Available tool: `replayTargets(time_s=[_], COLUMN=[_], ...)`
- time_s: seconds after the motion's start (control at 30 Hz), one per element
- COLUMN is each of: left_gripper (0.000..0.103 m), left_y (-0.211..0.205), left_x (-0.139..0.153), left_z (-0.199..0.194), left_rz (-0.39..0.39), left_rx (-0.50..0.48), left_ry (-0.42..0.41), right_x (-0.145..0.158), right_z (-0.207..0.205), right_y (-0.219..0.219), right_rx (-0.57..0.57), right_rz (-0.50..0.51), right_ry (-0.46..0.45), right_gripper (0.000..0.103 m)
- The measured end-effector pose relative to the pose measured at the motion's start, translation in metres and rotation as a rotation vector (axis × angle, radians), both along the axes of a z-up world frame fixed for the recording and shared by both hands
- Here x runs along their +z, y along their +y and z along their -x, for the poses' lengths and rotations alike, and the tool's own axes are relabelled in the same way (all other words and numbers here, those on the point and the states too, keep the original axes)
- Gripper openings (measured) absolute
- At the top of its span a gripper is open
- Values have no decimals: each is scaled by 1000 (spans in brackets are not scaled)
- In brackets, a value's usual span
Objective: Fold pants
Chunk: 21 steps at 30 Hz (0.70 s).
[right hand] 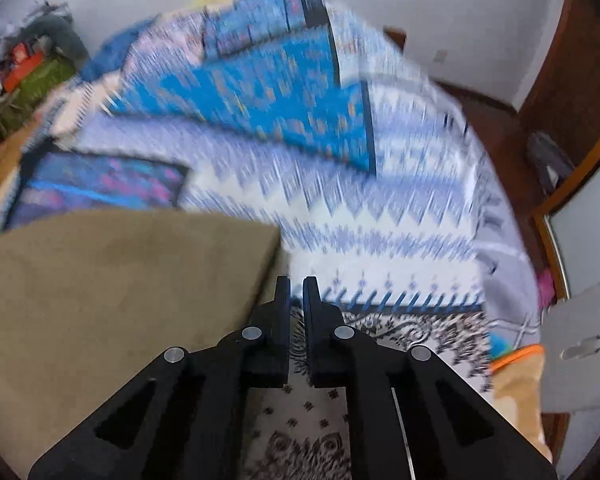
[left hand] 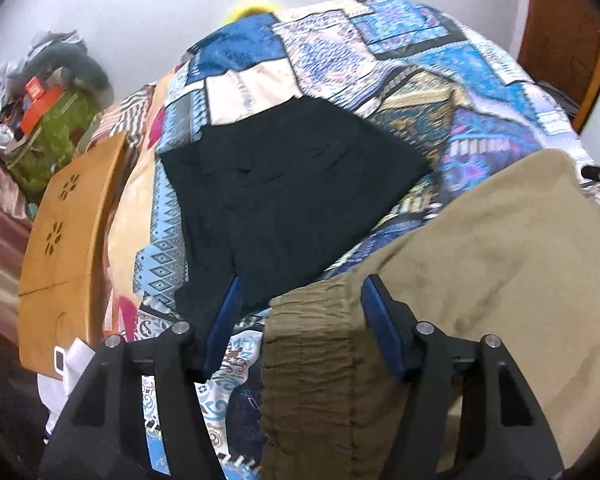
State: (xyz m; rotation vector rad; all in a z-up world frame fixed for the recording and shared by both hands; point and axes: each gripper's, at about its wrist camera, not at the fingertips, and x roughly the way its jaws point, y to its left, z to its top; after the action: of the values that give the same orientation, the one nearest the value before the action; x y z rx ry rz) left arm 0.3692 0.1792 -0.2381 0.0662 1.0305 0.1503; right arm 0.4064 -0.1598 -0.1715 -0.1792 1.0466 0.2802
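Khaki pants lie on a patterned bedspread, their gathered elastic waistband at the near end. My left gripper is open, its blue-padded fingers standing either side of the waistband's upper corner. In the right wrist view the pants fill the lower left. My right gripper is nearly shut with a thin gap between its fingers, just right of the pants' edge, holding nothing. That view is motion-blurred.
A folded black garment lies on the bed beyond the left gripper. A wooden lap table stands at the left edge. Clutter is piled at far left. A wooden door frame stands on the right.
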Motion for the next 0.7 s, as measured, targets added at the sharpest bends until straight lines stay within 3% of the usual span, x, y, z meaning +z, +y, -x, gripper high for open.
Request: replayTargets(time_s=[0.03, 0.1, 0.13, 0.17, 0.27, 0.33, 0.43, 0.7], left_gripper=[64, 64, 65, 69, 95, 100, 100, 100], left_y=[-2, -8, -11, -15, -27, -38, -51, -53], left_x=[7, 22, 28, 36, 55, 64, 59, -5], left_z=[1, 3, 3, 3, 1, -2, -14, -48], left_rz=[17, 37, 43, 54, 90, 80, 64, 18], left_rx=[-9, -27, -34, -41, -74, -86, -112, -101], left_ry=[-9, -28, -39, -53, -100, -132, -101, 95], right_x=[11, 37, 44, 54, 69, 71, 63, 3], right_z=[4, 15, 17, 23, 33, 36, 37, 16], right_y=[1, 8, 14, 20, 50, 72, 102, 141], right_rx=[7, 23, 39, 66, 146, 212, 286, 350], right_rz=[-17, -55, -76, -104, -148, -175, -213, -120], right_ry=[-17, -63, -78, -95, -125, -109, -57, 130], right_gripper=[6, 18, 32, 47, 60, 61, 61, 61])
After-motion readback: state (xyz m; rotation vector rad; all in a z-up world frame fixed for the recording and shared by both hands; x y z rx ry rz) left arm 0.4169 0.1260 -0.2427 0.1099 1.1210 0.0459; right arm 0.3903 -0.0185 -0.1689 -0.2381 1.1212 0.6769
